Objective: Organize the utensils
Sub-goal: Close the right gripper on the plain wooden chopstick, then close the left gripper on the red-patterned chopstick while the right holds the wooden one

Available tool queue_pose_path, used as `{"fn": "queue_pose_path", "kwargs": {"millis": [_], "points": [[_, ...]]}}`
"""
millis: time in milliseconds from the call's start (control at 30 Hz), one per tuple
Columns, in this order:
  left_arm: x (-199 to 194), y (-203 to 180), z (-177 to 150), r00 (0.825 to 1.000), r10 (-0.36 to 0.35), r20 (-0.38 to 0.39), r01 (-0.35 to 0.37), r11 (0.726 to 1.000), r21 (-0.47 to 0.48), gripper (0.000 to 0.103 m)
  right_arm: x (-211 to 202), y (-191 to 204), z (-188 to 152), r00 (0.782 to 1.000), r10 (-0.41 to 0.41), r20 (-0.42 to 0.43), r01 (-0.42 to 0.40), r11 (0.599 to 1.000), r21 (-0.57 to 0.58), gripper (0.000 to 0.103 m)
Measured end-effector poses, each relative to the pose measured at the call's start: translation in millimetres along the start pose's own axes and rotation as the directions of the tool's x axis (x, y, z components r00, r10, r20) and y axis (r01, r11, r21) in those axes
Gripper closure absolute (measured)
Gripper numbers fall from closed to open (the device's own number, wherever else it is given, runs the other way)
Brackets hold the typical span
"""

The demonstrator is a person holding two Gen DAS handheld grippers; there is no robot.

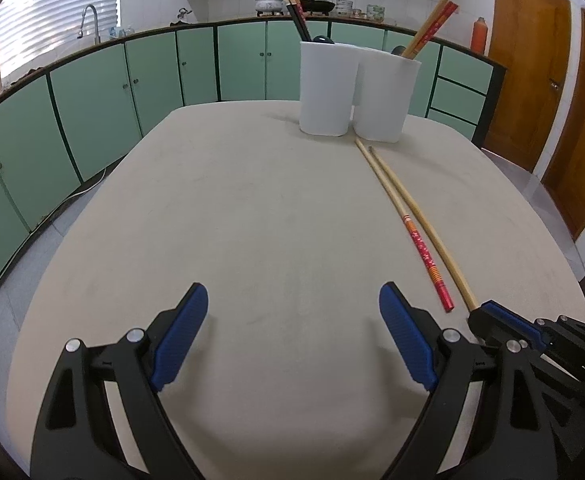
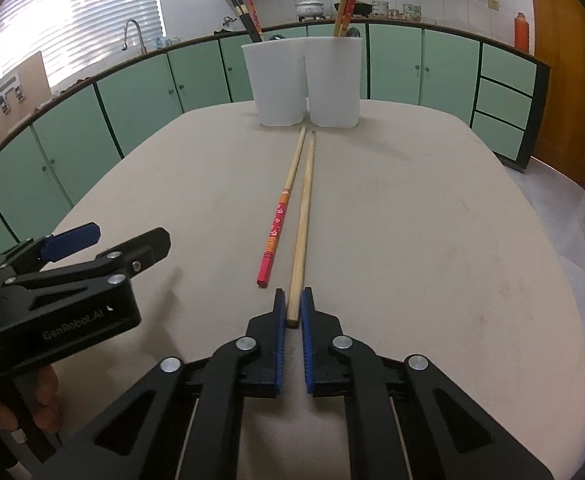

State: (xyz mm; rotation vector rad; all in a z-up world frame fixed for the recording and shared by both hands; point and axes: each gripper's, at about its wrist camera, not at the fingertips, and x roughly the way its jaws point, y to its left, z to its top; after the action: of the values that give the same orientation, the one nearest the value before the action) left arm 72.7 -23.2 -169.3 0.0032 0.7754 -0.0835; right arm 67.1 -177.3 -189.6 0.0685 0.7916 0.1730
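Observation:
Two chopsticks lie side by side on the beige table (image 1: 232, 220), pointing at two white holders. My right gripper (image 2: 293, 300) is shut on the near end of the plain wooden chopstick (image 2: 304, 208); the stick still rests on the table. The red-patterned chopstick (image 2: 278, 220) lies free just left of it. The left holder (image 2: 276, 84) has dark chopsticks in it, the right holder (image 2: 334, 82) a wooden and a red one. My left gripper (image 1: 294, 304) hovers open over bare table, left of the plain wooden chopstick (image 1: 438, 240) and of the right gripper (image 1: 488, 310).
Green cabinets and a counter with a sink, pots and bowls run behind the table. A wooden door stands at the right. A person's hand (image 2: 44, 400) holds the left gripper (image 2: 120, 240) at the table's near left.

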Motion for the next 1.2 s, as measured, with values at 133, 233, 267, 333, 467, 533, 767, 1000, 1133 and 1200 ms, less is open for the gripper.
{"fn": "queue_pose_path", "kwargs": {"millis": [133, 233, 267, 333, 467, 533, 767, 1000, 1133, 1200], "points": [[-0.3, -11.0, 3.1, 1.0, -0.021, 0.002, 0.021, 1.0, 0.011, 0.019, -3.4, -14.7, 2.3, 1.0, -0.022, 0.004, 0.022, 0.999, 0.039, 0.096], [0.0, -22.4, 5.1, 0.999, -0.043, -0.002, 0.044, 0.999, 0.016, 0.019, -7.6, -28.3, 3.4, 0.999, -0.043, 0.011, 0.042, 0.997, 0.072, 0.097], [-0.1, -26.9, 5.1, 0.999, -0.05, -0.004, 0.05, 0.999, 0.019, 0.02, -9.9, -34.4, 4.0, 0.999, -0.049, 0.015, 0.047, 0.995, 0.087, 0.097], [1.0, -34.5, 5.1, 0.998, -0.058, -0.007, 0.058, 0.998, 0.026, 0.021, -14.0, -44.8, 5.1, 0.998, -0.058, 0.024, 0.055, 0.992, 0.11, 0.097], [6.1, -49.6, 3.0, 0.997, -0.078, -0.029, 0.079, 0.996, 0.03, 0.025, -18.6, -55.3, 5.3, 0.997, -0.067, 0.036, 0.061, 0.99, 0.128, 0.097], [9.2, -55.8, 2.8, 0.996, -0.082, -0.039, 0.083, 0.996, 0.028, 0.028, -19.5, -57.6, 5.3, 0.997, -0.066, 0.041, 0.06, 0.99, 0.131, 0.097], [22.6, -72.7, 0.6, 0.993, -0.081, -0.091, 0.084, 0.996, 0.031, 0.044, -24.4, -58.4, 4.5, 0.997, -0.056, 0.056, 0.048, 0.99, 0.133, 0.097], [20.5, -84.3, -0.3, 0.994, -0.066, -0.084, 0.071, 0.996, 0.059, 0.079, -27.5, -60.6, 3.8, 0.997, -0.046, 0.059, 0.037, 0.989, 0.142, 0.097], [19.9, -82.6, -0.6, 0.991, -0.094, -0.091, 0.098, 0.994, 0.038, 0.098, -28.9, -61.8, 4.5, 0.997, -0.044, 0.058, 0.035, 0.989, 0.145, 0.096], [18.2, -80.4, 0.4, 0.99, -0.105, -0.095, 0.107, 0.994, 0.026, 0.098, -28.5, -61.5, 4.5, 0.997, -0.045, 0.06, 0.036, 0.989, 0.144, 0.096]]}}
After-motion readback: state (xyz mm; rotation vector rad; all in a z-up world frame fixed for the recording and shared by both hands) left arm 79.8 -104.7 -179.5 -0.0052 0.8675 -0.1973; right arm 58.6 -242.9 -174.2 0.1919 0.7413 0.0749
